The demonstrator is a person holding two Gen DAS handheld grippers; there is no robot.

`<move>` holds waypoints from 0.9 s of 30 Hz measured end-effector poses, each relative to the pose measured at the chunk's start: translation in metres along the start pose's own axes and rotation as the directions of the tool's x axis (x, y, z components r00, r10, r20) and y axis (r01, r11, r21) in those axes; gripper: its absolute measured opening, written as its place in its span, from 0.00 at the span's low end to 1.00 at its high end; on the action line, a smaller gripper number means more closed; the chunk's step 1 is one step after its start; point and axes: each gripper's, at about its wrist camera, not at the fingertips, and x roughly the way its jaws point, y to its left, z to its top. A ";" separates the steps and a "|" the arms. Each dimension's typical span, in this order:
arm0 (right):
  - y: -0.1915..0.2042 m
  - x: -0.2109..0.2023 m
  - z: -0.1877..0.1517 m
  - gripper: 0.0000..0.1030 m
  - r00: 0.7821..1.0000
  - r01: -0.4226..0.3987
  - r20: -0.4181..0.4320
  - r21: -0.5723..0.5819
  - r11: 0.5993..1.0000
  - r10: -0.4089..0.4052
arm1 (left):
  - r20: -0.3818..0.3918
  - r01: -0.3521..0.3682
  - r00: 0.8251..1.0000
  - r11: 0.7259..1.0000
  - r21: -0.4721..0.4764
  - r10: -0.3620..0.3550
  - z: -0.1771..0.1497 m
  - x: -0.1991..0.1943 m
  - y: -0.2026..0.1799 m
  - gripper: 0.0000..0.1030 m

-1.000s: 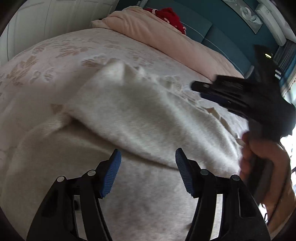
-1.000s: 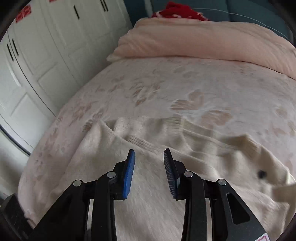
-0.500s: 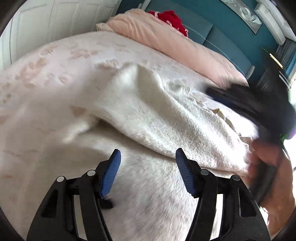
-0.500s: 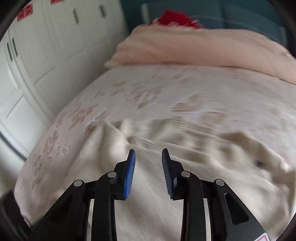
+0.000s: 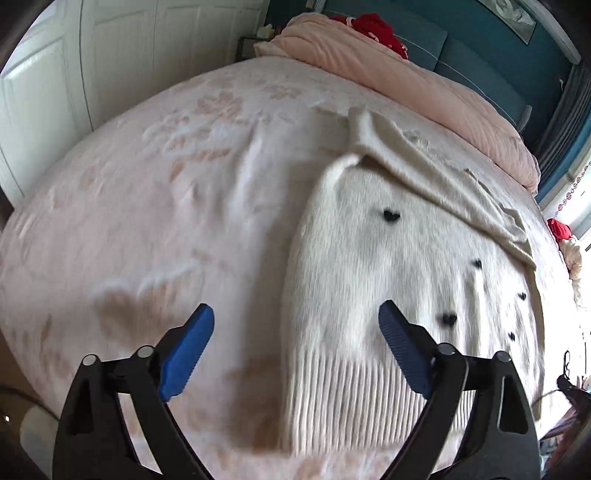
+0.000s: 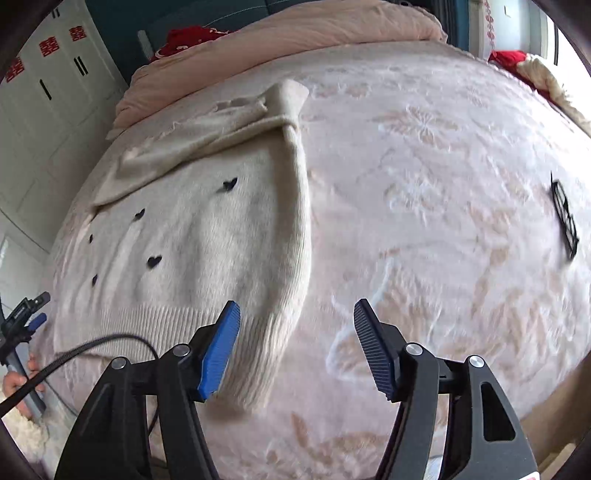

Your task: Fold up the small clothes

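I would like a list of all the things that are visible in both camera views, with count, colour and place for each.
sweater: one, cream with small black hearts, lying flat on the bed, sleeves folded in, ribbed hem nearest the grippers.
bedspread: one, pale pink with a flower pattern, under the sweater.
duvet: one, peach, bunched at the far end of the bed.
red cloth: one, red, behind the duvet.
wardrobe doors: white, beside the bed.
black object: one, small, on the bedspread; too blurred to name.
left gripper: black with blue pads, open, above the hem.
right gripper: black with blue pads, open, at the sweater's other edge.
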 end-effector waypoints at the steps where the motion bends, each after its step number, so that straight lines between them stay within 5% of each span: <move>1: -0.001 0.003 -0.010 0.61 0.999 -0.031 -0.008 0.026 0.999 0.031 | -0.007 -0.009 1.000 1.000 0.006 0.009 -0.009 -0.002 0.001 0.87; 7: 0.023 0.028 -0.032 0.62 0.990 -0.144 -0.004 0.088 0.986 0.144 | -0.057 -0.011 0.998 1.000 -0.019 0.010 -0.037 0.005 0.000 0.88; 12: 0.031 0.036 -0.030 0.62 0.991 -0.131 -0.004 0.093 0.987 0.132 | -0.056 -0.015 0.998 1.000 -0.022 0.014 -0.037 0.008 -0.010 0.90; 15: 0.039 -0.003 -0.027 0.62 0.987 -0.111 0.118 0.030 0.993 0.107 | -0.049 0.023 0.998 0.998 -0.062 -0.026 -0.032 -0.002 -0.011 0.90; 18: 0.060 -0.086 -0.036 0.65 0.925 -0.126 0.340 -0.146 0.981 0.169 | 0.000 0.033 0.999 0.999 -0.041 -0.033 -0.028 -0.024 -0.015 0.90; 21: 0.066 -0.140 -0.052 0.94 0.866 -0.046 0.475 -0.234 0.971 0.155 | 0.040 0.050 0.998 0.998 -0.025 -0.049 -0.026 -0.041 -0.017 0.90; 24: 0.055 -0.092 -0.043 0.95 0.953 0.053 0.302 -0.172 0.984 0.002 | 0.018 0.034 0.999 0.999 -0.023 -0.033 -0.030 -0.033 -0.021 0.90; 27: 0.029 -0.031 -0.043 0.82 0.990 -0.006 0.138 -0.051 0.999 0.013 | -0.021 0.011 1.000 1.000 -0.024 -0.012 -0.035 -0.012 -0.026 0.90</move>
